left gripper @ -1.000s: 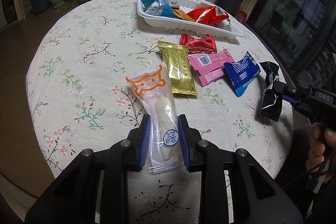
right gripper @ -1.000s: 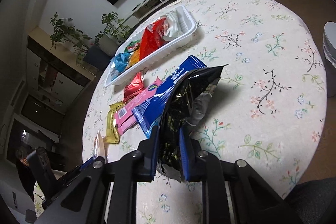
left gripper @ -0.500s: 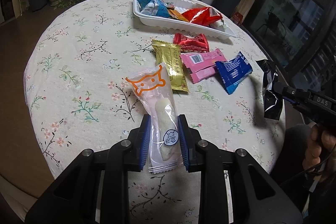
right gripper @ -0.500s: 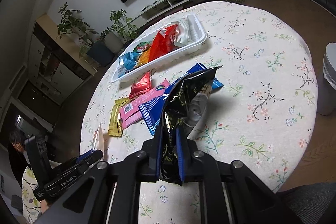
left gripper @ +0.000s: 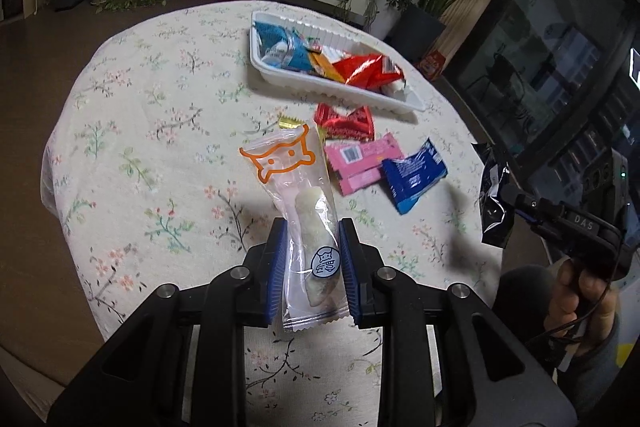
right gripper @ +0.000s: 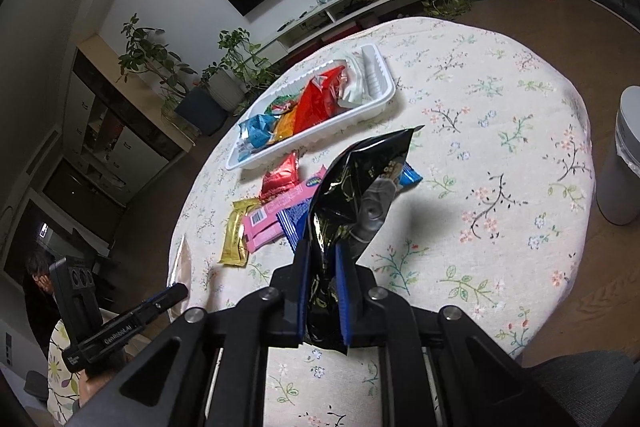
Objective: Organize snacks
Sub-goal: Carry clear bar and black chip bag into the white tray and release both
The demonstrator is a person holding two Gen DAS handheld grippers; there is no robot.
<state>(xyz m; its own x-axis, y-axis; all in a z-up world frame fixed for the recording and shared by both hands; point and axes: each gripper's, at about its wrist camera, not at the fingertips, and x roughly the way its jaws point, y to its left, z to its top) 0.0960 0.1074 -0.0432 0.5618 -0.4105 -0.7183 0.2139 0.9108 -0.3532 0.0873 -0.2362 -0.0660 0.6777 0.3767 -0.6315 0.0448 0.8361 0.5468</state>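
"DAS" on right tongs (left gripper: 505, 191), "GenRobot.AI" on left tongs (right gripper: 176, 293)

Floral tablecloth (left gripper: 168, 131) (white tray (left gripper: 332, 89), black packet (right gripper: 360, 187))

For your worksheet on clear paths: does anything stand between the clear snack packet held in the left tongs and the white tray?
Nothing upright blocks it. Between the clear packet and the white tray, only flat wrappers lie on the table, such as the red packet.
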